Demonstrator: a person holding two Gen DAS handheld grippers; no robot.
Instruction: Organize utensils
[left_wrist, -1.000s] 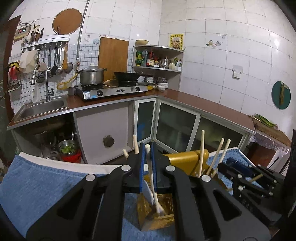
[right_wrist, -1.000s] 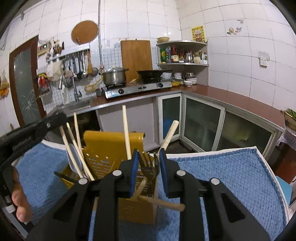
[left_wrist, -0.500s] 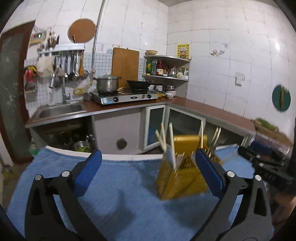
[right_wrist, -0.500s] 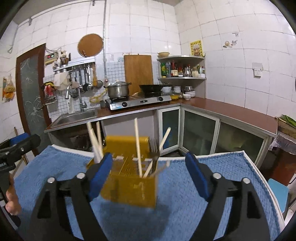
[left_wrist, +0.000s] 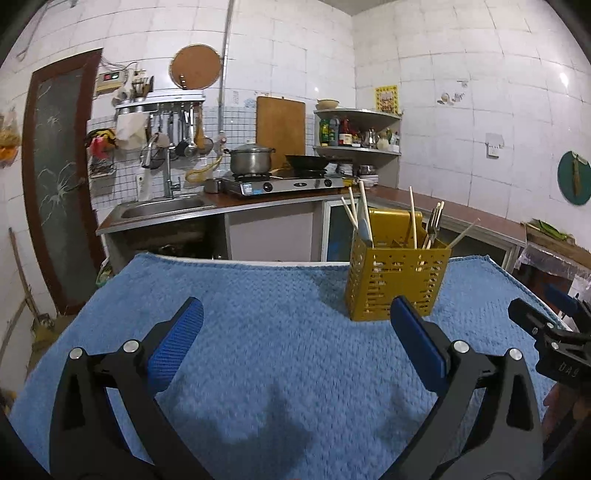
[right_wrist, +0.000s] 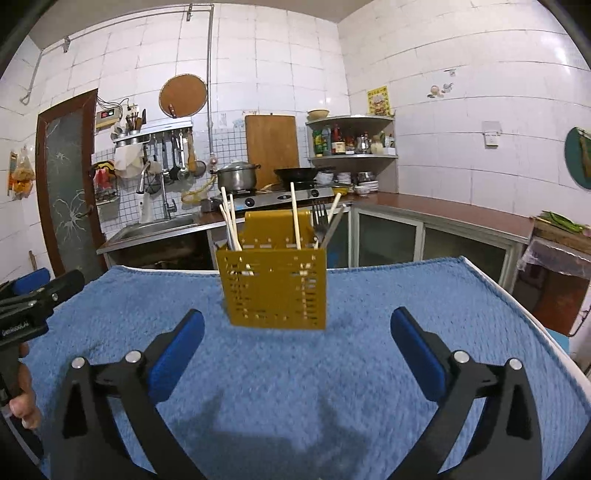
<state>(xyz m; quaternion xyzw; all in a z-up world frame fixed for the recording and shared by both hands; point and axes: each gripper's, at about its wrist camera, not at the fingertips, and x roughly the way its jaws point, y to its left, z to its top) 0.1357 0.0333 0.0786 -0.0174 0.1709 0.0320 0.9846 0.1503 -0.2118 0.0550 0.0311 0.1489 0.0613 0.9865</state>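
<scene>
Left wrist view: left gripper (left_wrist: 295, 325) spread wide, empty, over blue towel (left_wrist: 258, 314); yellow perforated utensil caddy (left_wrist: 397, 280) upright at 1 o'clock, holding chopsticks (left_wrist: 364, 212) and forks (left_wrist: 435, 221). Right wrist view: right gripper (right_wrist: 297, 334), jaws opening, nothing between; caddy (right_wrist: 273, 288) at 12 o'clock, just beyond the fingertips.

White tiled walls (right_wrist: 443, 74) close in a small kitchen. At the far side a brown counter (right_wrist: 443, 210) turns the corner, with a steel sink (left_wrist: 162, 203) left, a corner shelf (right_wrist: 351, 157) and a dark glazed door (right_wrist: 66, 184).
</scene>
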